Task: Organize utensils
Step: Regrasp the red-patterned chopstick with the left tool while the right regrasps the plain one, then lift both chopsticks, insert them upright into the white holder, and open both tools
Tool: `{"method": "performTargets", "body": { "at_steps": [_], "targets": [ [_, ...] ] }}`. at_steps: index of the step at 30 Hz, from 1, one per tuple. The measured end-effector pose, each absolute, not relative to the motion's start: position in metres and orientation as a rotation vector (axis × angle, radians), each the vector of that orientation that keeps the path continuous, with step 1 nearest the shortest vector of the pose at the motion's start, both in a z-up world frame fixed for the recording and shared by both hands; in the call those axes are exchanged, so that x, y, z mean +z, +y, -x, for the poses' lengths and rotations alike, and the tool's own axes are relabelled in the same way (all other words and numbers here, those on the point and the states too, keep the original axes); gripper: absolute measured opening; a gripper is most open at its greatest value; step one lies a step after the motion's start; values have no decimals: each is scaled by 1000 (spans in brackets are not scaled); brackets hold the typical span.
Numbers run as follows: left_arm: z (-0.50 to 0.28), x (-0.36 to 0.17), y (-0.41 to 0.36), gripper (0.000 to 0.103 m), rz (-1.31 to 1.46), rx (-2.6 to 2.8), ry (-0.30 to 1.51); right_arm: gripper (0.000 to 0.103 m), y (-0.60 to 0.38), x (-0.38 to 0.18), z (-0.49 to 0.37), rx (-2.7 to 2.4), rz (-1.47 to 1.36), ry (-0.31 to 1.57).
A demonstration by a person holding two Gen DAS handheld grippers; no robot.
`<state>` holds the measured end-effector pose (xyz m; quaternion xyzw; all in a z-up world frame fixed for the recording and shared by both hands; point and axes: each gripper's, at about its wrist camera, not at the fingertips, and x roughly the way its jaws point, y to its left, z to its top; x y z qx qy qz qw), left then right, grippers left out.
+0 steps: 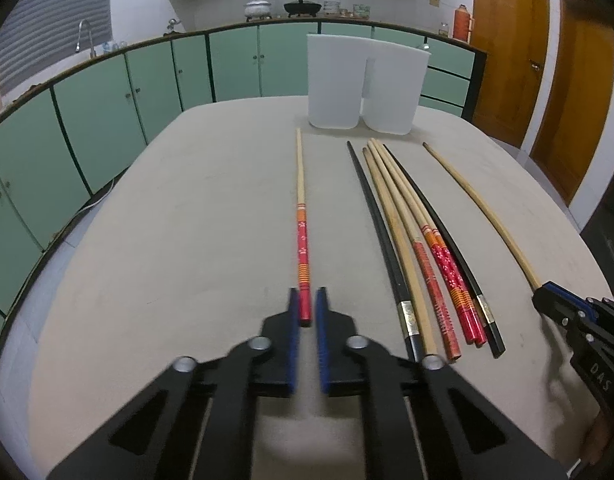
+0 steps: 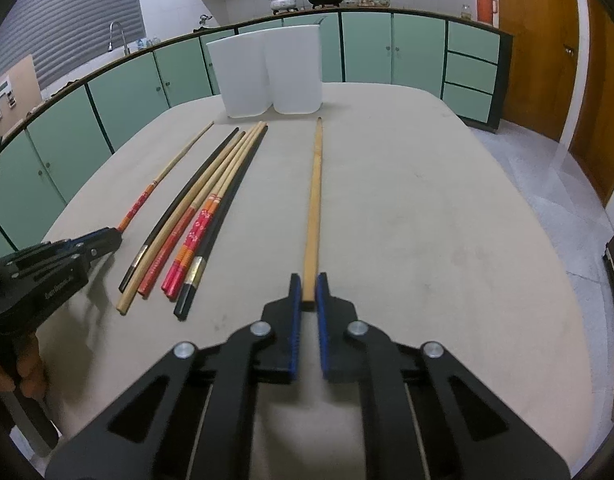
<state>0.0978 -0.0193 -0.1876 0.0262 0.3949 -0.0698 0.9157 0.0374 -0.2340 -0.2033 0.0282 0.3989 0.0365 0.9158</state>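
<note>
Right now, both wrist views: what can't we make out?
- Insides of the two white plastic containers: walls hide them, both views.
- Butt of the plain bamboo chopstick: behind the right gripper.
- Bundle of black, bamboo and red chopsticks: the count is unclear where they overlap.
- Left gripper, left view: motion-blurred.
</note>
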Motion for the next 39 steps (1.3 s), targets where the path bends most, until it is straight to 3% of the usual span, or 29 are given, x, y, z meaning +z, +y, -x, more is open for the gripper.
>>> {"method": "performTargets", "body": {
  "at_steps": [13, 30, 39],
  "targets": [
    [-85, -150, -14, 6, -97, -141, 767, 6, -240, -180, -34, 81, -53, 787],
    [-92, -45, -4, 6, -61, -184, 522, 6, -256, -64, -47, 86, -58, 600],
    [-125, -19, -10, 6, -61, -257, 504, 6, -265, -19, -90, 133, -71, 638]
  ]
}}
